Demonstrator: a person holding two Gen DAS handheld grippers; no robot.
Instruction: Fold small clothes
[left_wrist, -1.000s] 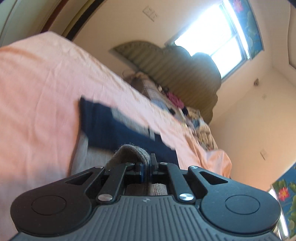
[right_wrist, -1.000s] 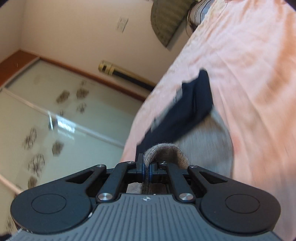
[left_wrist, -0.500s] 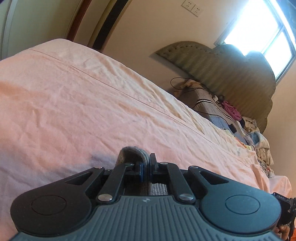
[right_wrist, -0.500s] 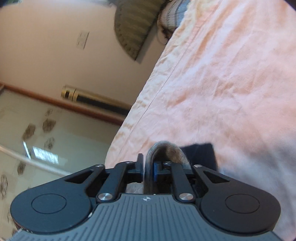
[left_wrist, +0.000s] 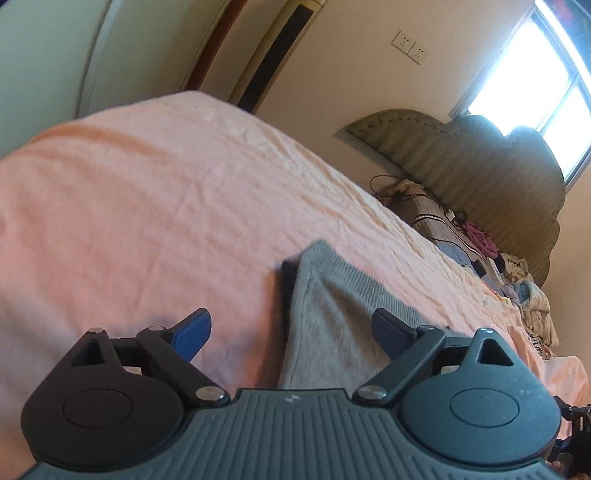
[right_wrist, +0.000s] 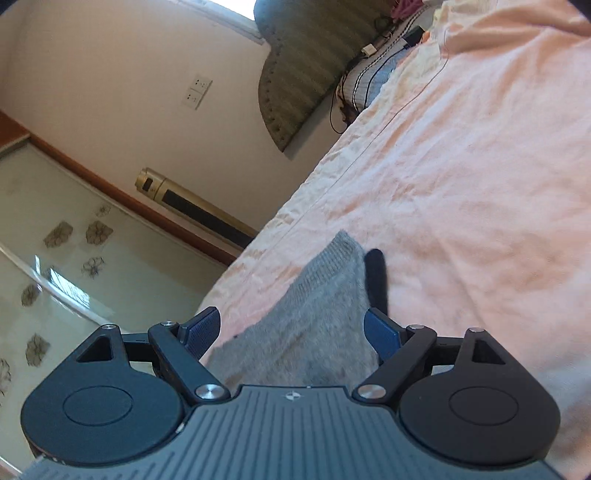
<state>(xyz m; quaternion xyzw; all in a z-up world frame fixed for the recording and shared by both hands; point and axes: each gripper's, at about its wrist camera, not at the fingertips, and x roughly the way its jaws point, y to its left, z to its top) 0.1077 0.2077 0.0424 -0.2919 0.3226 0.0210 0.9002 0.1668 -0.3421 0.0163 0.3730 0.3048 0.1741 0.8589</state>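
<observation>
1. The left gripper (left_wrist: 291, 332) is seen with jaws spreading wide; the grey garment (left_wrist: 332, 325) lies between them, unpressed by either pad.
2. The right gripper (right_wrist: 291, 332) is likewise opening, with the garment (right_wrist: 314, 317) between its fingers, loose.
3. The garment is spread on the pink sheet (left_wrist: 147, 206); a dark layer (left_wrist: 288, 284) shows under its edge at 11 o'clock in the left view and at 1 o'clock in the right view (right_wrist: 376, 277).
4. A headboard (left_wrist: 480, 170) is seen at 2 o'clock in the left view, with piled clothes (left_wrist: 524, 284) below it.
</observation>
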